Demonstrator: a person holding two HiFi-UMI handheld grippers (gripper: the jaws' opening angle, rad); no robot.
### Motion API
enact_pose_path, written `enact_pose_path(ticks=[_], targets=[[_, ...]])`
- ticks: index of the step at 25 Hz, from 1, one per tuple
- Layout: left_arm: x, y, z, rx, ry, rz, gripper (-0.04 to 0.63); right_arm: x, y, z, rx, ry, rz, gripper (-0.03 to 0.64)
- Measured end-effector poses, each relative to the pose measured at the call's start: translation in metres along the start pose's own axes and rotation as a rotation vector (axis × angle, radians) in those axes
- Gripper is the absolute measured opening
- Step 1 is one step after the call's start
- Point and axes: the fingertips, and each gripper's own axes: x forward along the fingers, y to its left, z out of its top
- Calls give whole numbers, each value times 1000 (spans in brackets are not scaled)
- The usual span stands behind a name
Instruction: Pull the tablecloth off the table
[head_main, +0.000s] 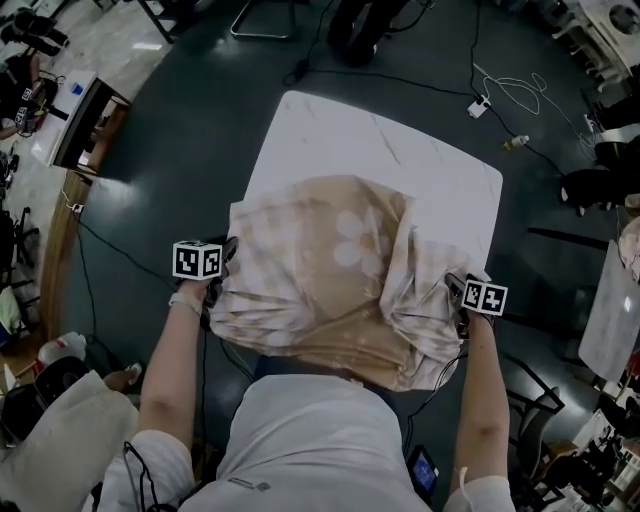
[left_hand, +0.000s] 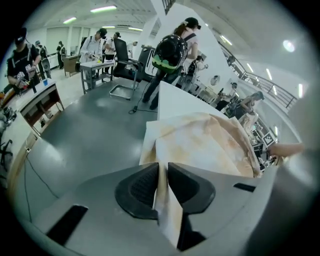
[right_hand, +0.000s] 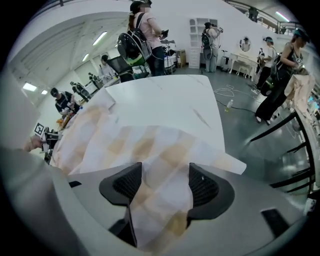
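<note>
Tablecloth bunched on near half of the white table — soft, light | my left gripper pinches its edge | right gripper gapes, cloth loose between — I'd clamp that hem.

My left gripper nipped on thin fold of tablecloth, pads pressing it from both sides. Beige cloth heaped over near end of table; far end of table bare white. Beyond table's far end, person with backpack, back turned. Office chair beyond table, further left. Dark floor left of table.
</note>
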Motion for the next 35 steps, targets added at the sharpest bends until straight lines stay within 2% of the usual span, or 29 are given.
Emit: enact_pose_path(ticks=[4, 5, 7, 9, 15, 19, 23, 35], targets=[[-7, 2, 0, 42, 5, 61, 41, 0, 4, -2, -61, 7, -27, 262], [-8, 3, -1, 52, 7, 73, 32, -1, 5, -2, -66, 8, -22, 226], [-12, 3, -2, 53, 6, 84, 16, -4, 8, -4, -73, -5, -18, 92], [-18, 2, -2, 41, -8, 89, 12, -10, 9, -3, -78, -42, -29, 38], [-39, -11, 6, 127, -47, 137, 12, -46, -2, 16, -40, -226, -70, 29], [-61, -21, 17, 137, -132, 177, 12, -84, -6, 42, -10, -391, -99, 28], [-84, -39, 23, 146, -221, 206, 12, -121, -6, 58, 12, -522, -87, 28], [-165, -91, 6, 169, -425, 252, 12, -204, -5, 56, 35, -739, -22, 28]])
